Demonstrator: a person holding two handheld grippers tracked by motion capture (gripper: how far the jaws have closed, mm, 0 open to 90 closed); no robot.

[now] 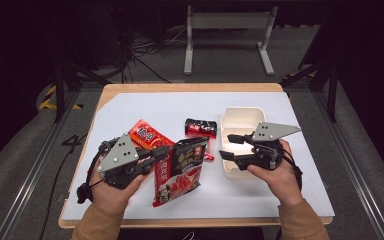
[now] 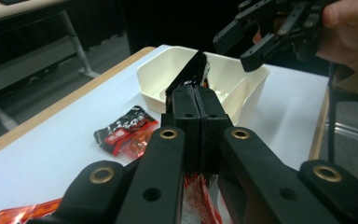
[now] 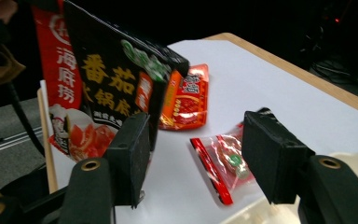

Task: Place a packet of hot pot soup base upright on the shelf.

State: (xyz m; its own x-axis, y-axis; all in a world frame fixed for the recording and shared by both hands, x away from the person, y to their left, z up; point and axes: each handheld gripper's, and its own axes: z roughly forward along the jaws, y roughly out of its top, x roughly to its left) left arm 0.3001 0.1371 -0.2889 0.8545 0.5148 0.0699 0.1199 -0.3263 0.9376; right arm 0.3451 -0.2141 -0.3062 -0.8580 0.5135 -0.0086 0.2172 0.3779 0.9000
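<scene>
A large black-and-red sauce packet (image 1: 180, 167) hangs tilted above the white sheet, its lower end near the table. My left gripper (image 1: 161, 151) is shut on its upper left edge. In the left gripper view the shut jaws (image 2: 196, 100) pinch the packet's black edge (image 2: 196, 67). My right gripper (image 1: 227, 146) is open over the left rim of the white box (image 1: 240, 111), with nothing between its fingers. In the right gripper view the open gripper (image 3: 200, 140) faces the lifted packet (image 3: 112, 79), which hangs at the left, beside one finger (image 3: 133, 154).
On the sheet lie an orange-red packet (image 1: 149, 134), a small black-and-red packet (image 1: 201, 126) and a small clear packet with a red edge (image 3: 223, 161). The white box (image 2: 168, 77) stands right of centre. The table's wooden edge (image 1: 190, 88) runs along the far side.
</scene>
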